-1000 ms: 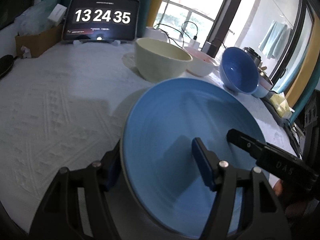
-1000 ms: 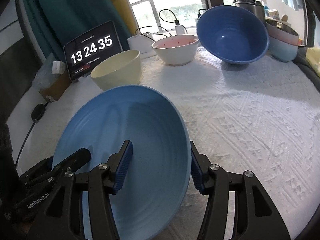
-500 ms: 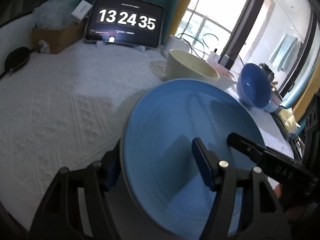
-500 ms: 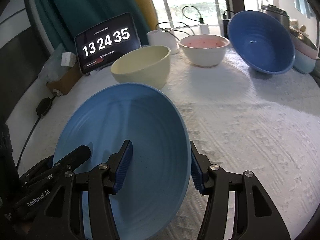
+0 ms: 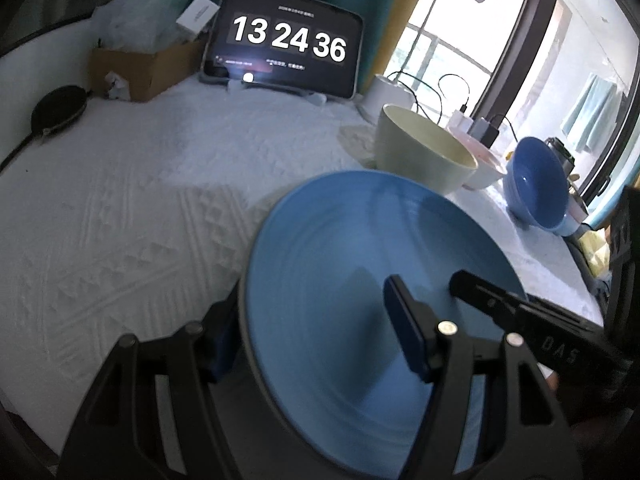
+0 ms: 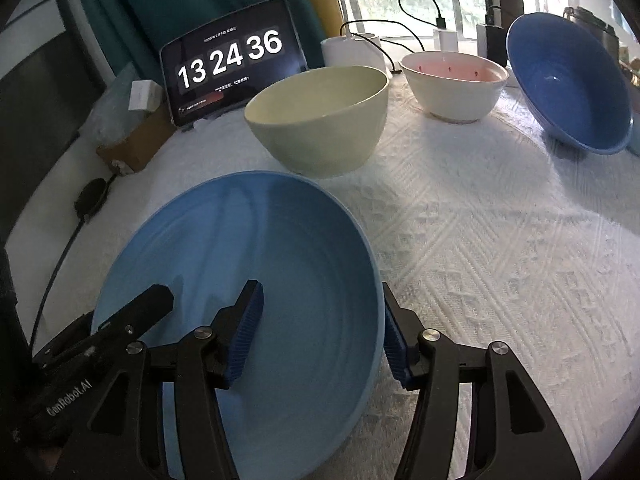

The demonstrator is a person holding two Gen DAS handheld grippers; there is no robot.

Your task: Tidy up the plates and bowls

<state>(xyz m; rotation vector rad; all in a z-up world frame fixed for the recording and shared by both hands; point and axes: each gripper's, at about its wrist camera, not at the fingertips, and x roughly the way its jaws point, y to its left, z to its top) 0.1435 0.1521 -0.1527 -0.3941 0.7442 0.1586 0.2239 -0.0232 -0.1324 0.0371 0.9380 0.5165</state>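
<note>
Your light blue bowl (image 6: 256, 280) has moved closer to the cream bowl (image 6: 320, 120) above the table (image 6: 500, 260), with your left tongs (image 5: 316, 340) and right tongs (image 6: 320, 336) each clamped on its rim.

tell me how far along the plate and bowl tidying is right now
Nothing looks stacked yet. In hand: the light blue bowl, its rim gripped by the left gripper and right gripper. Left: the cream bowl, pink-lined bowl and dark blue bowl stand apart.
</note>
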